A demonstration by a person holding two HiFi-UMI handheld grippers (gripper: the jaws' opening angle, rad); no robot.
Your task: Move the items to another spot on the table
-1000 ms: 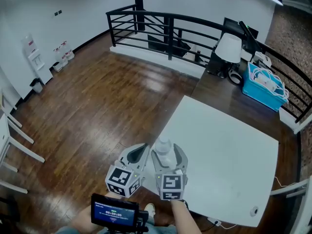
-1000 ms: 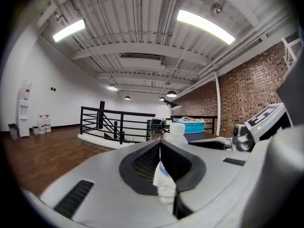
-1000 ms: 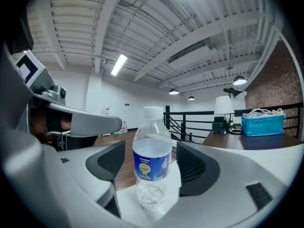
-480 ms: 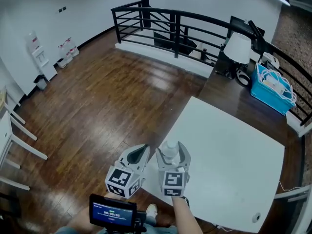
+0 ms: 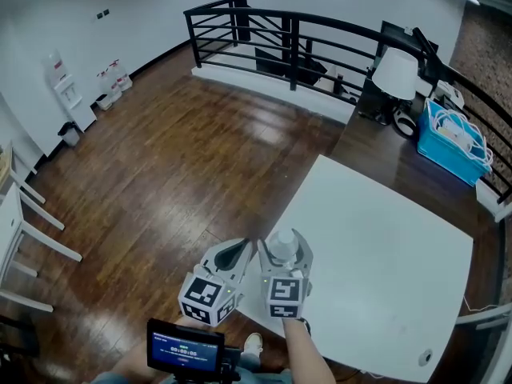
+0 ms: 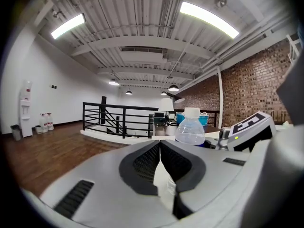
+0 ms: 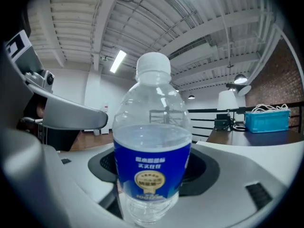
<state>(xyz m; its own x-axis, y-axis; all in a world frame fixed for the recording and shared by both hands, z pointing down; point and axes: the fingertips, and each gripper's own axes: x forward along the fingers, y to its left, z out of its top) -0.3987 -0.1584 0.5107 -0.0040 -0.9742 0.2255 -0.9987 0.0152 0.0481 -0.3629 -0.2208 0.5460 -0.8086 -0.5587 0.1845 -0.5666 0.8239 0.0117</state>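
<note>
A clear water bottle (image 5: 282, 245) with a white cap and blue label stands upright at the near left corner of the white table (image 5: 376, 254). My right gripper (image 5: 282, 251) has one jaw on each side of it, and the jaws are closing. In the right gripper view the bottle (image 7: 153, 160) fills the middle, with dark pads showing on both sides. My left gripper (image 5: 238, 252) hangs just left of the bottle, off the table's edge, with its jaws together and nothing in them (image 6: 160, 151). The left gripper view shows the bottle (image 6: 190, 127) just beyond its tips.
A dark desk (image 5: 376, 146) beyond the table carries a white lamp (image 5: 396, 74) and a blue basket (image 5: 456, 138) of cables. A black railing (image 5: 320, 38) runs along the back. Wooden floor (image 5: 160, 174) lies to the left. A small screen (image 5: 186, 349) sits near my body.
The right jaws have drawn in a little round the bottle. The left gripper has drifted slightly right, toward the bottle. The bottle stays upright in place.
</note>
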